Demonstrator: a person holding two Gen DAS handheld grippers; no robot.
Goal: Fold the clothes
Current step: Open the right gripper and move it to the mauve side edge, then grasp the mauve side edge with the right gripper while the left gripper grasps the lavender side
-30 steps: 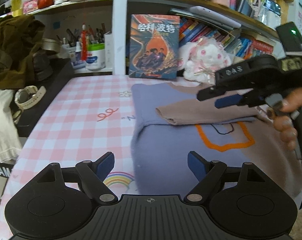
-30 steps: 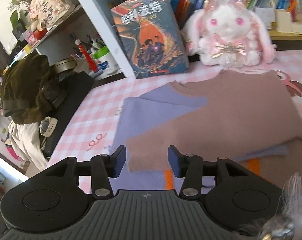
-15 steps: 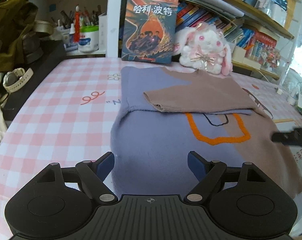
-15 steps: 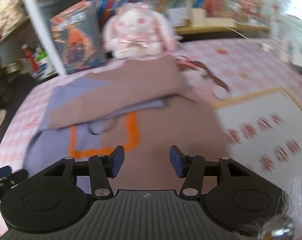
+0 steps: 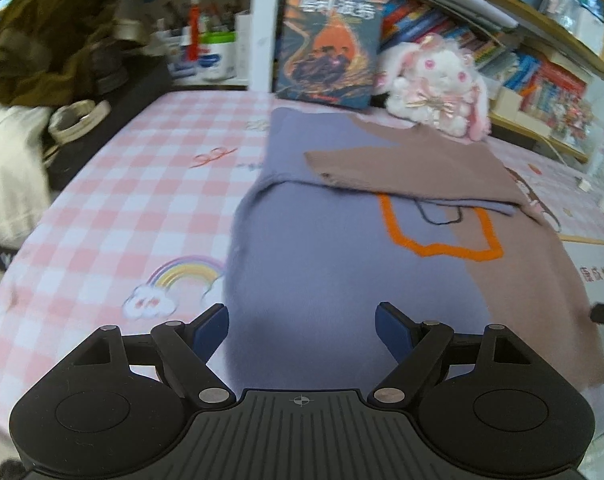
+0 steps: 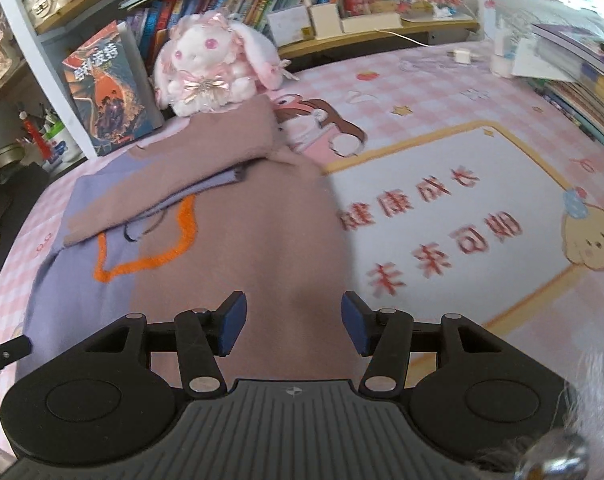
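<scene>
A sweater (image 5: 322, 260), purple on its left half and brown on its right with an orange outline, lies flat on the pink checked tablecloth (image 5: 141, 208). One brown sleeve (image 5: 414, 168) is folded across its chest. My left gripper (image 5: 302, 320) hovers open over the near purple hem, nothing between its fingers. In the right wrist view the sweater (image 6: 241, 240) and folded sleeve (image 6: 189, 172) show again. My right gripper (image 6: 293, 316) stands over the near brown part, jaws opening, pads off the cloth. Each gripper's tip shows at the other view's edge.
A plush rabbit (image 5: 438, 80) and an upright book (image 5: 330, 40) stand at the table's back edge before full shelves. Dark clothing (image 5: 49, 40) is piled at the left. Stacked books (image 6: 582, 92) and a white charger (image 6: 460, 56) lie at the right.
My right gripper has left the folded sleeve and swung back to the near right of the sweater, jaws slightly wider. The left gripper shifted a little over the purple hem, still open.
</scene>
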